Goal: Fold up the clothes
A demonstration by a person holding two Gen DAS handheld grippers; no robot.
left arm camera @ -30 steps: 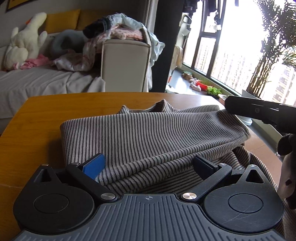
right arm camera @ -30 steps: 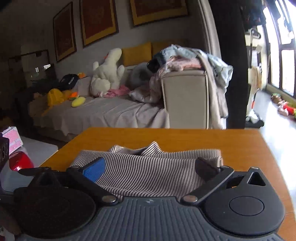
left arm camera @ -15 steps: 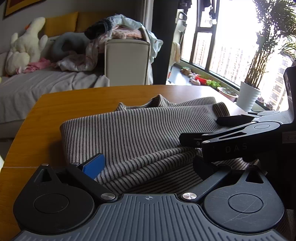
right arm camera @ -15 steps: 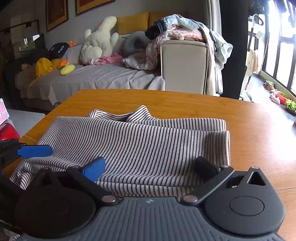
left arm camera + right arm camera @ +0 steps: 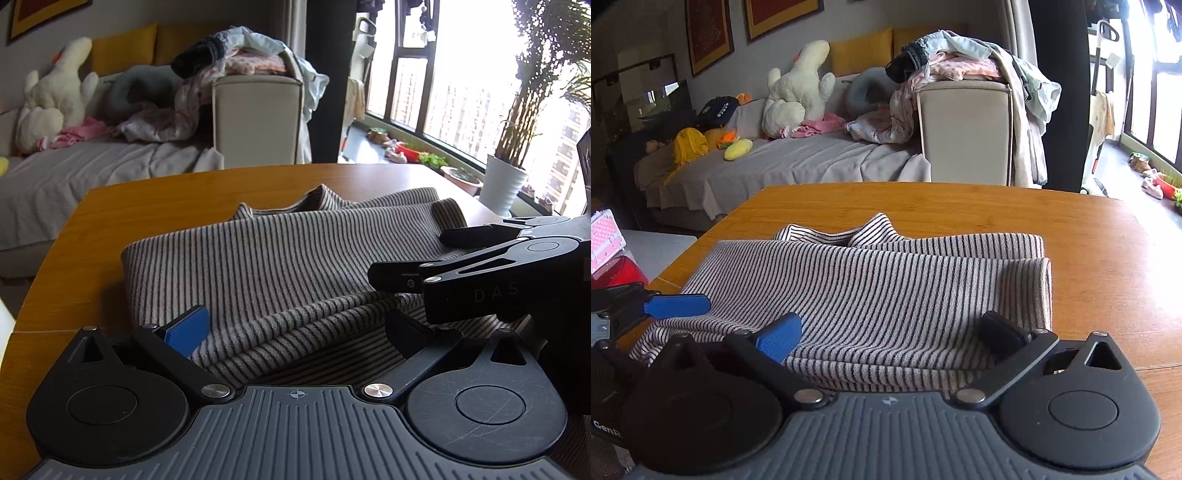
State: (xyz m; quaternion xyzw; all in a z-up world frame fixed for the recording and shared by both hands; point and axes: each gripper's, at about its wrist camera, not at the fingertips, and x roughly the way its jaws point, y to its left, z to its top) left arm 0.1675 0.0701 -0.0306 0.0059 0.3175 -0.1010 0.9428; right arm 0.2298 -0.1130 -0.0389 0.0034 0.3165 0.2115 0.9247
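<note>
- The left gripper (image 5: 297, 330) has its jaws spread wide; one blue-padded finger (image 5: 186, 328) at 9 o'clock and one black finger (image 5: 408, 330) at 3 o'clock rest on the near folds of the grey-and-black striped knit garment (image 5: 280, 266), with cloth between them but not pinched.
- The right gripper (image 5: 888, 332) is likewise released, its blue pad (image 5: 777, 336) and black fingertip (image 5: 1004, 330) lying wide apart against the garment's near edge.
- In the left wrist view the right gripper's black fingers (image 5: 399, 275) reach in from 3 o'clock, hovering just over a raised fold of the garment.
- In the right wrist view the left gripper's blue pad (image 5: 677, 305) shows at 9 o'clock, beside the garment's left hem.
- The striped garment lies folded lengthwise on the orange wooden table (image 5: 960, 210), collar at 12 o'clock.
- Compared with half a second ago, the grippers sit almost as they did; a second ago the right gripper was higher, its view tilted up at the room.
- Beyond the table at 12 o'clock stand a grey-covered sofa (image 5: 798, 162), a white plush duck (image 5: 798, 88) and a beige armrest heaped with clothes (image 5: 964, 59).
</note>
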